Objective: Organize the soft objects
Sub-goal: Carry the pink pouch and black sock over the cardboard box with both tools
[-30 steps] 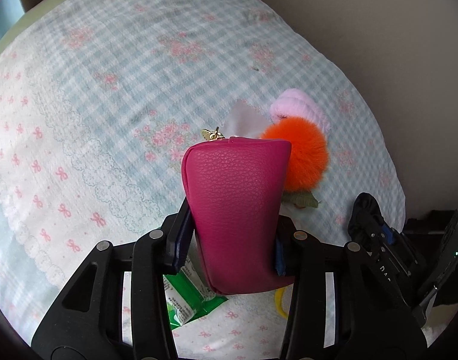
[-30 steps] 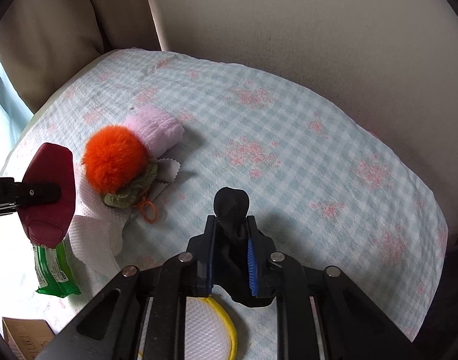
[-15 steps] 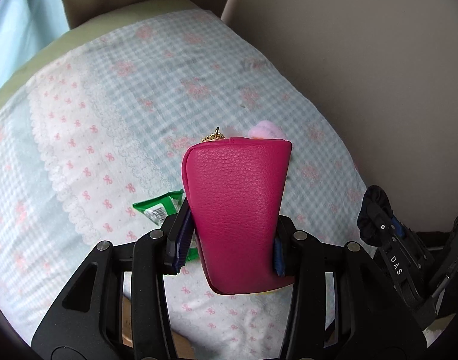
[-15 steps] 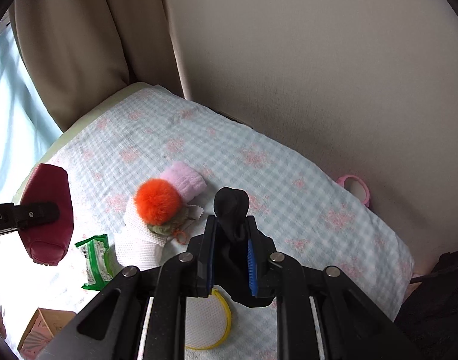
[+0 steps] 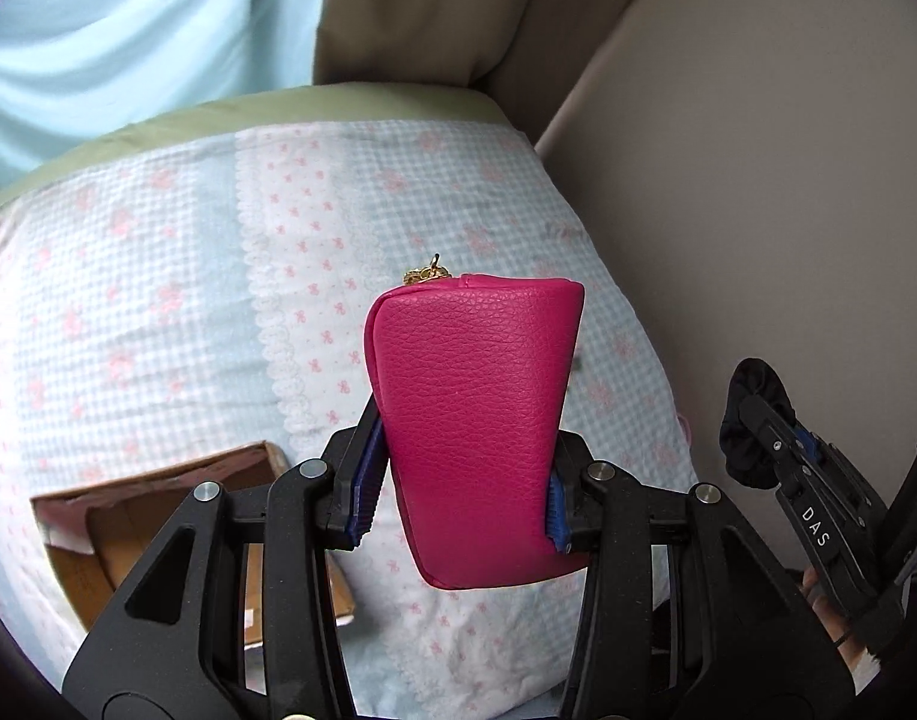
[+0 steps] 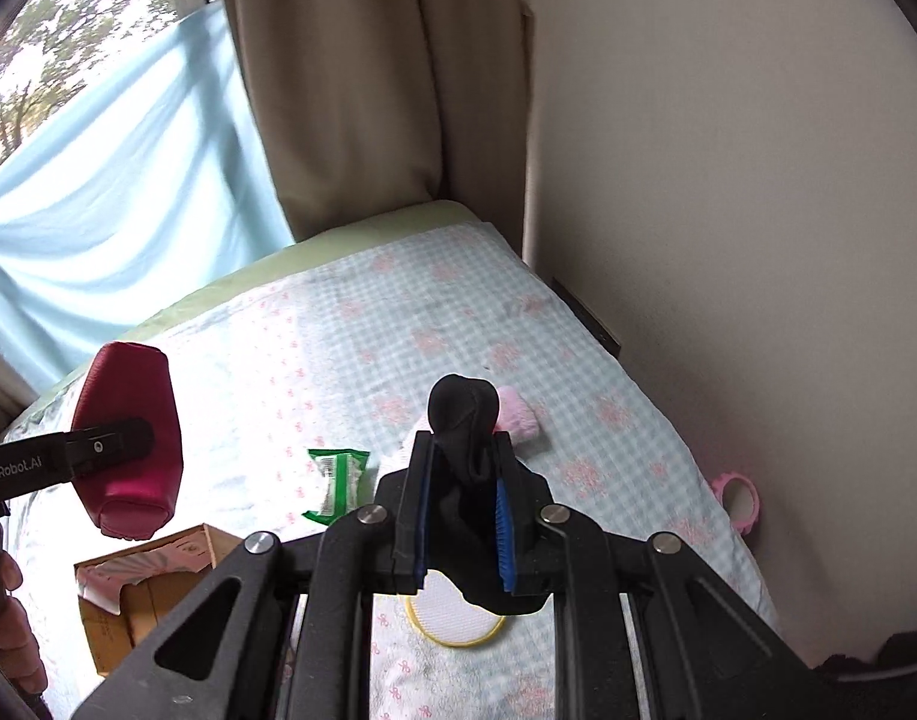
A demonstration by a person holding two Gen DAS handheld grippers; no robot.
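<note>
Partly behind the right tongs (image 6: 461, 504), pink fluffy roll (image 6: 518, 420), largely hidden.

Left gripper (image 5: 461, 495) clamps a pink pouch (image 5: 473, 420) between its blue pads, pouch upright, narrow end down, gold zipper pull (image 5: 425, 273) at its top far-left corner. Pouch hangs above the bed (image 5: 158, 276), not touching it. Bed cover is light-blue check with pink flowers and a white lace-edged strip with pink bows. Open cardboard box (image 5: 158, 516) sits on the bed near left, partly behind the gripper's left finger. Right gripper (image 5: 776, 438) at the right edge pinches a black cloth (image 5: 752, 402). Beige wall (image 5: 758, 180) on the right, beige curtain (image 5: 422, 6) far, light-blue fabric (image 5: 128, 30) far left.
</note>
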